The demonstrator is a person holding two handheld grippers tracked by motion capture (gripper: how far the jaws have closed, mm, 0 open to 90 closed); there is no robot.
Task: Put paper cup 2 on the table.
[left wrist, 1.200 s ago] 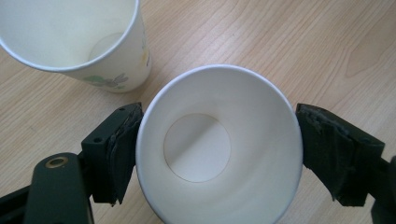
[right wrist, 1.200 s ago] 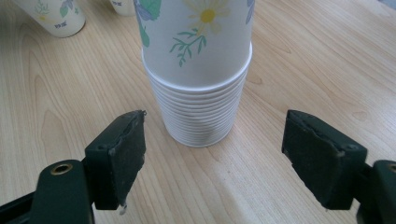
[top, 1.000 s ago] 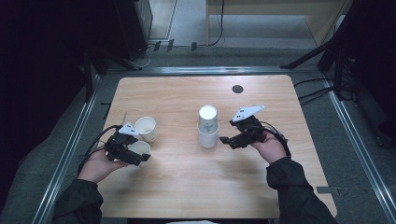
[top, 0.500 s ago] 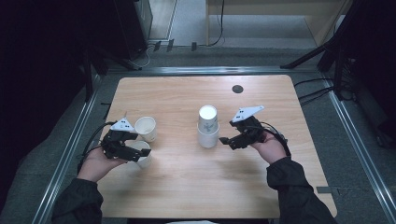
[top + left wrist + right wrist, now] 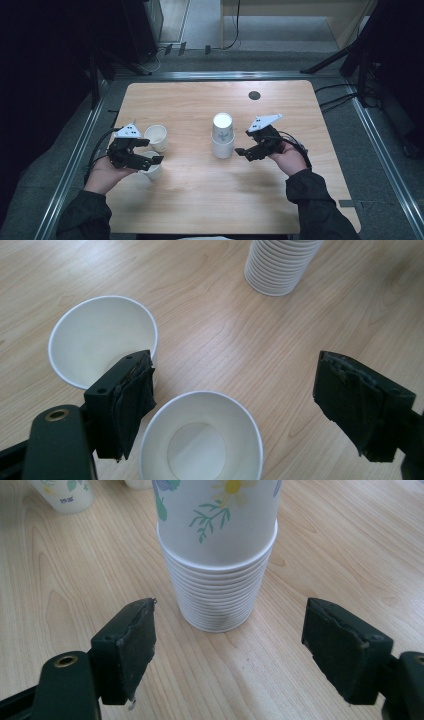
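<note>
Near paper cup (image 5: 200,437) upright between left gripper (image 5: 240,410) fingers, gripper open, pads clear; second cup (image 5: 102,340) just beyond left finger. Cup stack (image 5: 220,555), floral print, ahead of open right gripper (image 5: 240,650). Pale wood-grain worktop (image 5: 200,195); dark room; no legible writing.

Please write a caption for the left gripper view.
Open left gripper above two upright paper cups, cup stack behind.

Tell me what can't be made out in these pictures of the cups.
- Stack: top cut off by the upper edge in both gripper views.
- Near cup: largely hidden under the left tongs in the high view.
- Dark spot: too small to identify, high view.
</note>
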